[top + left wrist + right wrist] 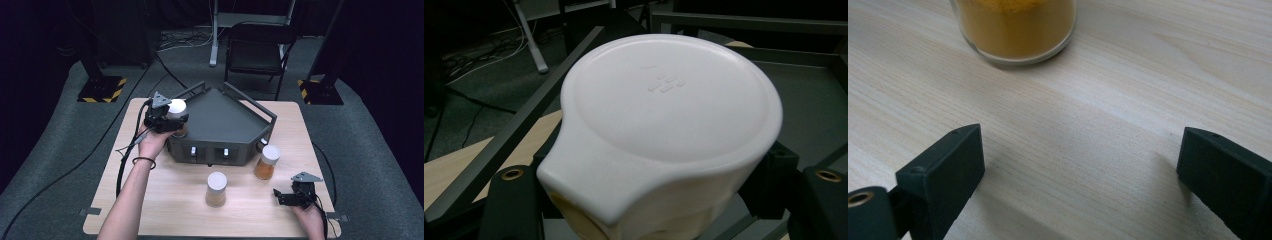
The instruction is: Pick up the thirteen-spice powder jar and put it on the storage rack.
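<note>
- While a white-lidded spice jar (177, 116) is clamped in the left gripper (167, 120) at the left rim of the dark angular rack (220, 125), the placing step is judged to be in hand
- A steady lowering into the rack is called for next
- The right gripper (1078, 165) is held released over the wooden table (1108, 100), near another jar (1015, 30)
- No brand can be read; small raised marks are seen on the lid (666, 84)

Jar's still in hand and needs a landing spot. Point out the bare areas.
The dark tray deck is bare. The table is free between the left forearm and middle jar. It is crowded around the right jar and right gripper.
</note>
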### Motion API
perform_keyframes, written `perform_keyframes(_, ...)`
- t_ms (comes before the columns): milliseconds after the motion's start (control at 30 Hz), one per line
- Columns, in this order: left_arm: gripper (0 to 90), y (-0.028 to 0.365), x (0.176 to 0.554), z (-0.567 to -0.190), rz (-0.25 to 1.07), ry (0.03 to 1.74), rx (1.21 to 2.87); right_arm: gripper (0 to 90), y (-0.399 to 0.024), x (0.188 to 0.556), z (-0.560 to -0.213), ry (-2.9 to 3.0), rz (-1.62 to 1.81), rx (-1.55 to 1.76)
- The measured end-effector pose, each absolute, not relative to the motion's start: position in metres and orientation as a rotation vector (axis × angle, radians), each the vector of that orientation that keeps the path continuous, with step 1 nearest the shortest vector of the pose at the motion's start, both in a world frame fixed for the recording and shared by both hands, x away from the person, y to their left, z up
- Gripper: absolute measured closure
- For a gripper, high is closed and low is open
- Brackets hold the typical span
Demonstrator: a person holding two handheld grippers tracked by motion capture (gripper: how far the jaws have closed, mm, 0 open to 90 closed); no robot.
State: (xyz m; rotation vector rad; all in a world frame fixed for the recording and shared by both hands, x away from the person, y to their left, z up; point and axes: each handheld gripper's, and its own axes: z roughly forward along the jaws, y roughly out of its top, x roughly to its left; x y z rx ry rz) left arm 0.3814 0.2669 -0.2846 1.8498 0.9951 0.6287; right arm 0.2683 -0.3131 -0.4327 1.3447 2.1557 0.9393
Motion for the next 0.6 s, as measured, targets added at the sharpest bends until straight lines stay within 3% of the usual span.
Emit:
perform_keyframes(167,29.6,0.267,0.381,-0.286,0.63,1.008,1.838,4.3,-0.313,0.268,-0.433,2.156,0.939,1.345)
perform_keyframes(433,16.7,0.267,0.376,-0.283,0.648,1.001,1.843,4.3,-0.313,0.268,-0.433,2.156,0.939,1.345)
perform_keyframes(600,14.2,0.272,0.366,-0.28,0.652,0.969,1.841,4.3,-0.313,0.268,-0.433,2.156,0.939,1.345)
